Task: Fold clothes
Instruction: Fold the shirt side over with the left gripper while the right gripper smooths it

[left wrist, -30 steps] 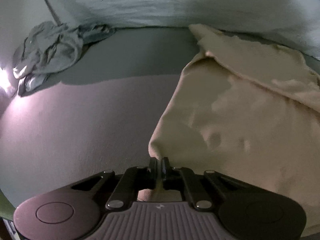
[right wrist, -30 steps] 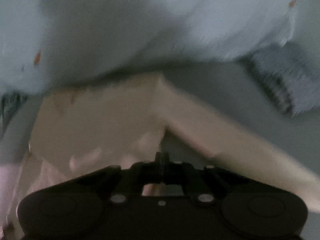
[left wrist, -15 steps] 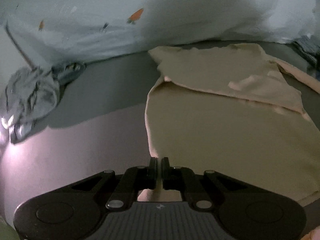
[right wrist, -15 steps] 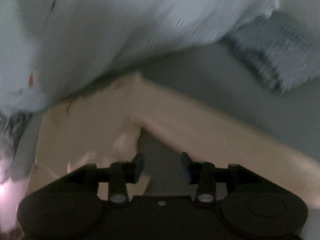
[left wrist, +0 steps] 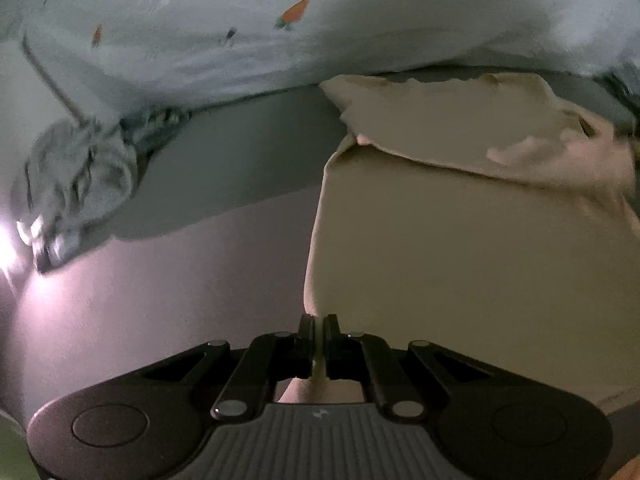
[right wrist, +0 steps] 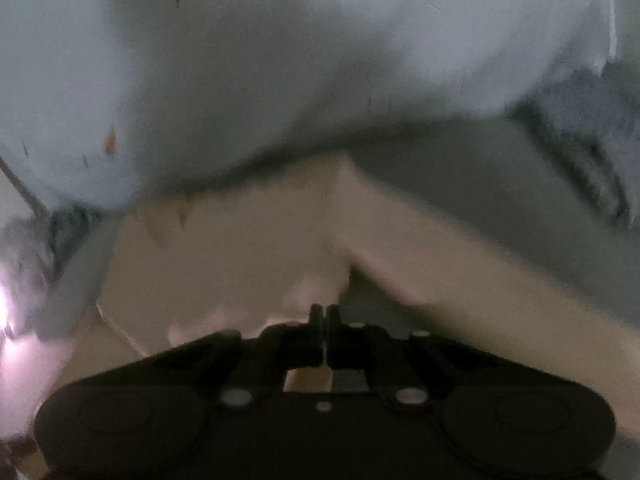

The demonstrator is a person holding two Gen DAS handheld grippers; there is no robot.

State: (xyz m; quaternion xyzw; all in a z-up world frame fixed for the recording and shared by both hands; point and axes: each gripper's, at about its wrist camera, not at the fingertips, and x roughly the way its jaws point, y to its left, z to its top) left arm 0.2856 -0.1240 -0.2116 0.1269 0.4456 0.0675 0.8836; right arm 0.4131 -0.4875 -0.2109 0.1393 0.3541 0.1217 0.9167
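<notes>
Nearest to you, your left gripper [left wrist: 318, 326] is clamped on the near left corner of the beige garment [left wrist: 460, 264], with a sliver of cloth pinched between its closed jaws. Your right gripper [right wrist: 323, 316] has just closed, its jaws together at the garment's edge. The picture there is blurred, and a thin pale strip between the jaws looks like cloth, so you probably have a pinch, though you should not count on it.

The garment lies spread on the grey bed sheet [left wrist: 168, 300], running away from your left gripper. Its far part is already folded back over the body.

Judge it as thin, light and limp. It will sag from any single point, drape rather than hold a crease, and drag on the sheet. Take it by corners and hems, both sides at once, and keep the edge between your grippers taut so the fold lands straight.

Further off to the left sits a crumpled grey garment [left wrist: 80, 176], well apart from the beige one. Beyond both, a pale blue blanket [left wrist: 240, 40] with small orange carrots is heaped along the back.
</notes>
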